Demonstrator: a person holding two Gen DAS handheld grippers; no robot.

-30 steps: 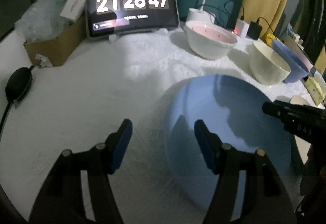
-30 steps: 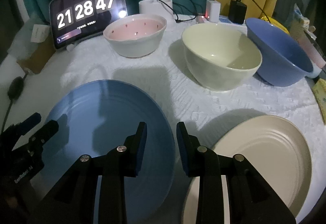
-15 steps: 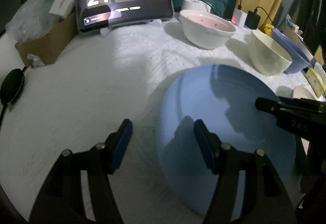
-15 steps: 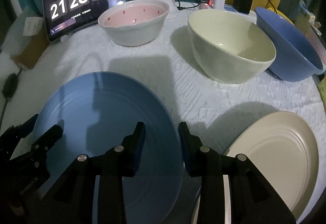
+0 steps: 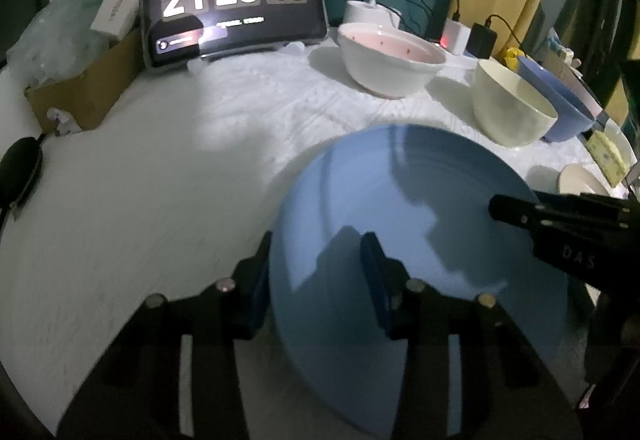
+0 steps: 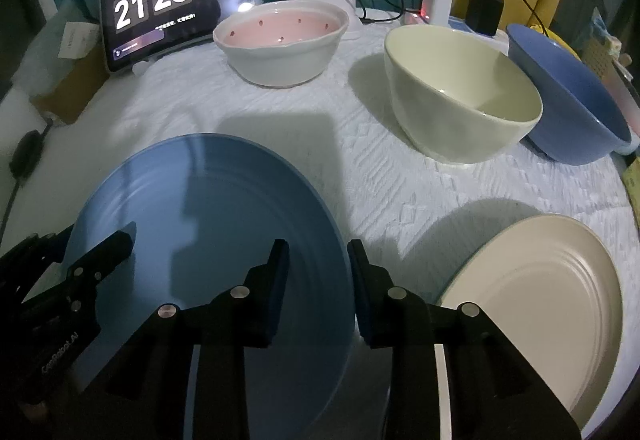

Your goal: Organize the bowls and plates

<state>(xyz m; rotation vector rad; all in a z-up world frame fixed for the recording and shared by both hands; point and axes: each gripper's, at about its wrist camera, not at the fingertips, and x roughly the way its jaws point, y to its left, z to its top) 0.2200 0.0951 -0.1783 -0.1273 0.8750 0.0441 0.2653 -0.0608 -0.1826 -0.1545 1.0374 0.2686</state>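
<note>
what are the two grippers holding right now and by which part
Both straddle the rim of the blue plate: left gripper at its left edge, right gripper at its right edge. Whether the pads press cannot be told.

Bowls: three — a pink bowl (image 6: 280, 39), a cream bowl (image 6: 460, 95), a blue bowl (image 6: 576, 99)
Plates: two — a blue plate (image 6: 224, 240), a cream plate (image 6: 540, 300)
Clock screens: one clock screen (image 6: 176, 7)
</note>
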